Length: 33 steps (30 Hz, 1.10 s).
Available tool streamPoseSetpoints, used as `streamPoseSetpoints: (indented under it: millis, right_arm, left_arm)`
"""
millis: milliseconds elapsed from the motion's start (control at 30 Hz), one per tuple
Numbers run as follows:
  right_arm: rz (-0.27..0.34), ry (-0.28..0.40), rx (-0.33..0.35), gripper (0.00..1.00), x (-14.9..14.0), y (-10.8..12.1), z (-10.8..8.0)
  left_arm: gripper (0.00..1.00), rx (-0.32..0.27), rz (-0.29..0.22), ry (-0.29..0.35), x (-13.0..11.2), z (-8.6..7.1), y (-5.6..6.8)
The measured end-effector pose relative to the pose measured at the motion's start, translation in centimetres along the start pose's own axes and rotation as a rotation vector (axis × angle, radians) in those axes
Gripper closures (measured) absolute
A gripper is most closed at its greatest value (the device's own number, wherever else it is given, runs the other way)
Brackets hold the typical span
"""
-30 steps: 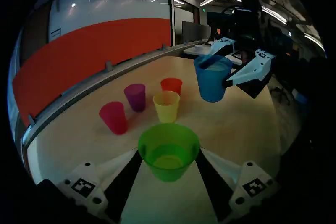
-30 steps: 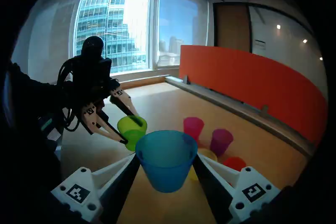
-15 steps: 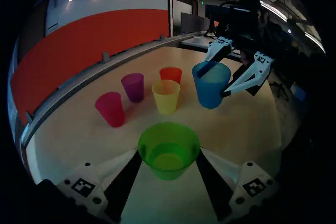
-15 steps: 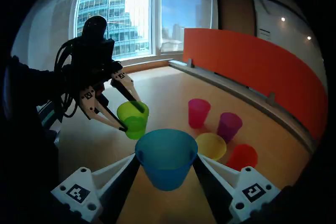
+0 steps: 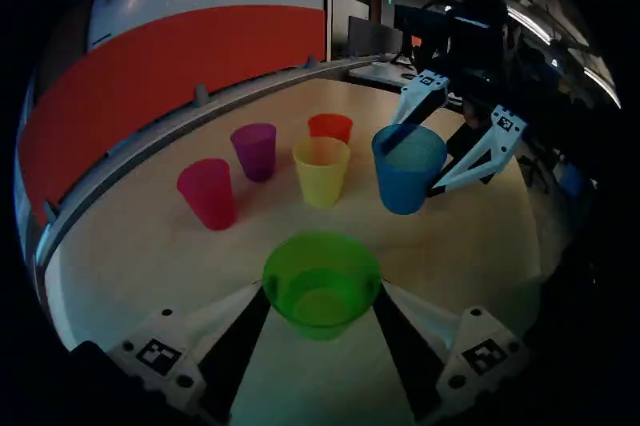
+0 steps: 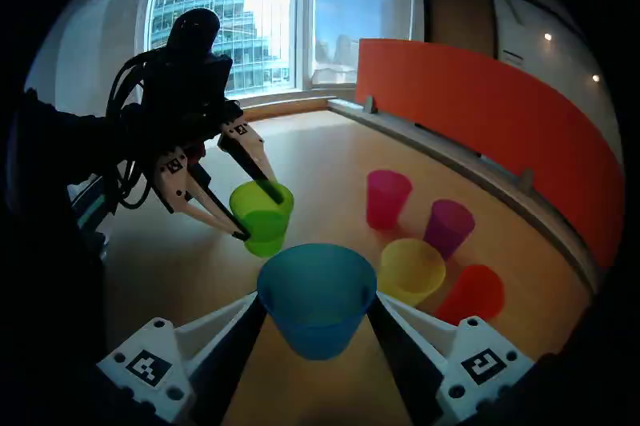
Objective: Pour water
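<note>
In the left gripper view my left gripper (image 5: 322,298) is shut on a green cup (image 5: 322,282) holding some liquid at its bottom, upright above the wooden table (image 5: 144,250). Farther off, the right gripper (image 5: 436,146) holds a blue cup (image 5: 408,166) upright beside the yellow cup (image 5: 322,170). In the right gripper view my right gripper (image 6: 317,306) is shut on that blue cup (image 6: 317,298). There the left gripper (image 6: 240,190) grips the green cup (image 6: 262,216) to the left and beyond.
Several other cups stand on the table: pink (image 5: 208,193), purple (image 5: 254,150), yellow and red-orange (image 5: 330,127). An orange partition wall (image 5: 160,58) runs along the table's far side. Large windows (image 6: 240,18) and a dark figure (image 6: 72,162) stand behind the left gripper.
The blue cup has come lower and closer to the table and the yellow cup. The green cup stays held upright, with the view tilted more down on the table.
</note>
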State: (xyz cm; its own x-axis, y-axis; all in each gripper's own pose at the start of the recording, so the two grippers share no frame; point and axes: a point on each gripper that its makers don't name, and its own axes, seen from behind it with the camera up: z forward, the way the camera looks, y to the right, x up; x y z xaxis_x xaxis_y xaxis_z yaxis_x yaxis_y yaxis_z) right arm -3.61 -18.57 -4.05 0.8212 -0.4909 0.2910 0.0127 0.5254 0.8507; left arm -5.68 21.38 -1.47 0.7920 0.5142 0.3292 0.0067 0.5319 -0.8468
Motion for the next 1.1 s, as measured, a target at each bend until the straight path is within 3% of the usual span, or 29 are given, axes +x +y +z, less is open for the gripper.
streamPoseSetpoints:
  millis: [567, 1100]
  right_arm:
    - [-0.005, -0.022, 0.001, 0.1, -0.8, 0.0, 1.2]
    - [-0.014, -0.036, -0.005, 0.1, -1.4, 0.0, 2.0]
  left_arm:
    - [0.15, -0.009, -0.028, -0.015, -1.5, 1.1, -0.2]
    - [0.15, -0.015, -0.033, -0.017, -2.3, 1.0, -0.2]
